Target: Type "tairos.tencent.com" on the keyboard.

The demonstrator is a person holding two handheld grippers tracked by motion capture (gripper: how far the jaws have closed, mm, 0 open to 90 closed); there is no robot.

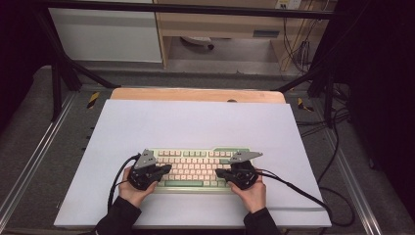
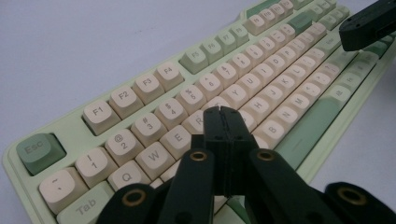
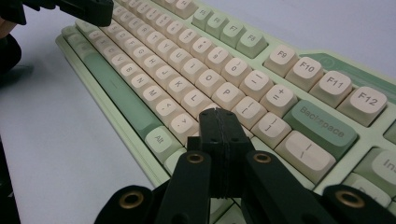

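I hold my left gripper (image 1: 166, 169) over the left end of the keyboard (image 1: 195, 169) and my right gripper (image 1: 221, 173) over its right end, both tips pointing inward toward each other across the keys. The keyboard — pale green case, cream keys, darker green accents — lies on a white sheet (image 1: 195, 122) that covers the tabletop (image 1: 195, 94), toward my side of it and roughly centred between my hands.

In the left gripper view my jaws are pressed together with nothing between them, the joined tip (image 2: 222, 116) sitting over the upper letter row around the R key (image 2: 196, 120). I cannot tell whether it touches a key. The Esc key (image 2: 39, 150) is at the near corner, and the other gripper's black tip (image 2: 369, 25) shows at the far end of the board.

In the right gripper view my jaws are likewise together and empty, their tip (image 3: 218, 119) over the keys just right of the L key (image 3: 195, 99) — near the Backspace key (image 3: 322, 122). The long green space bar (image 3: 116, 91) runs along the near edge, and my left gripper's tip (image 3: 84, 10) hangs over the far end.
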